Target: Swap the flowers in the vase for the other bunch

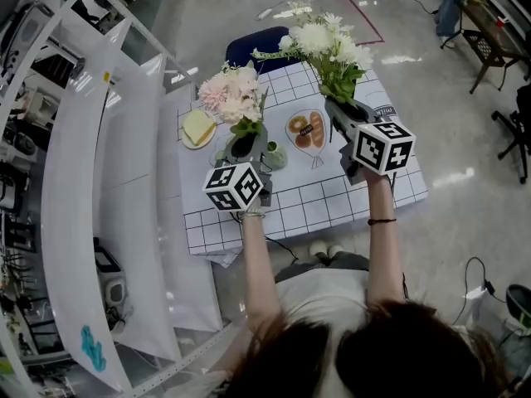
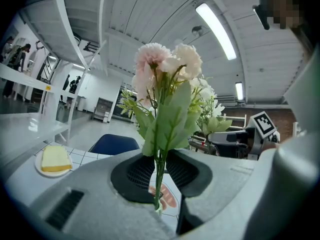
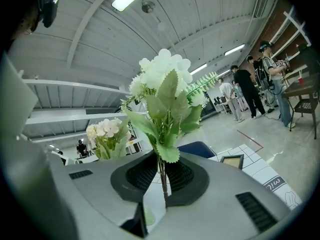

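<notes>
There are two bunches of flowers. The left hand-held gripper (image 1: 244, 146) squeezes the stems of the pink bunch (image 1: 232, 92). The right hand-held gripper (image 1: 347, 110) squeezes the white bunch (image 1: 326, 44). One green vase (image 1: 275, 156) stands on the counter (image 1: 319, 197), just beside the left hand-held gripper. There are two plates: a plate with a yellow slice (image 1: 199, 128) to its left, and a plate with bread (image 1: 305, 129) between the two hand-held grippers.

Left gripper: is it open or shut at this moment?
Shut: the left gripper clamps the stems of the pink bunch between its jaws.
</notes>
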{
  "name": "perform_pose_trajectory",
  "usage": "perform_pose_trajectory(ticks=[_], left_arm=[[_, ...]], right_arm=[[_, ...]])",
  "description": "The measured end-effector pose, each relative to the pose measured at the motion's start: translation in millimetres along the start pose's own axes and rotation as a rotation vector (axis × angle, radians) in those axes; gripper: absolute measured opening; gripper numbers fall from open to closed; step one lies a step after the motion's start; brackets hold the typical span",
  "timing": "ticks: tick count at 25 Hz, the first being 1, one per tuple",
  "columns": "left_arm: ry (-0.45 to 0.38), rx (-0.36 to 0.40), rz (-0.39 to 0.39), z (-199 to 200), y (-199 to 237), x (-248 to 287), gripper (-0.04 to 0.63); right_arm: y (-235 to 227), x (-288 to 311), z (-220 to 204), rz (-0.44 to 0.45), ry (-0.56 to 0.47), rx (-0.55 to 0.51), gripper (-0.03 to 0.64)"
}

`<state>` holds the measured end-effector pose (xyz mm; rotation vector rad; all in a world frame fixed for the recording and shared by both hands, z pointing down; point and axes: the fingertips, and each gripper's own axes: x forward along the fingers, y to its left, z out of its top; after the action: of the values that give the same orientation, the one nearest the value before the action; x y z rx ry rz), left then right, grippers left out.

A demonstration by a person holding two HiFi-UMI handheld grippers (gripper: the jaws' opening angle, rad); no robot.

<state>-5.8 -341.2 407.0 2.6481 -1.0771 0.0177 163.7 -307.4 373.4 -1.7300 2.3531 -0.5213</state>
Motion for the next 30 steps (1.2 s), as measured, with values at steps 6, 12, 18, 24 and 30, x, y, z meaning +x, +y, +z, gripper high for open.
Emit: perform_pose_trajectory(ticks=[6,12,18,24,30], left_arm=[[-0.039,-0.011,0.013,11.2,1.0,-3.9,0.075],[-0.057,0.001,0.027,23.0,2.8,-9.8,0.076],[-0.090,0.015,0.038,41.0,4.2,-20.3,0.076],[-0.122,0.001,0.067,52.6,11.8,-36.5,0.077],[-0.150,-0.004,0.101,56.3,21.8,-54.1,0.077]], right_arm=[[3.4,4.0,2.3,0.019,-0.001,-0.002,0.046],[9.8,8.1,7.6,0.035,-0.003,-0.009,0.046],[12.6,10.5,8.4,0.040,-0.002,-0.010,0.046],[15.0,13.4,8.6,0.044,0.002,-0.009,0.046],[16.5,15.7,3.2,0.050,0.007,-0.004,0.046]])
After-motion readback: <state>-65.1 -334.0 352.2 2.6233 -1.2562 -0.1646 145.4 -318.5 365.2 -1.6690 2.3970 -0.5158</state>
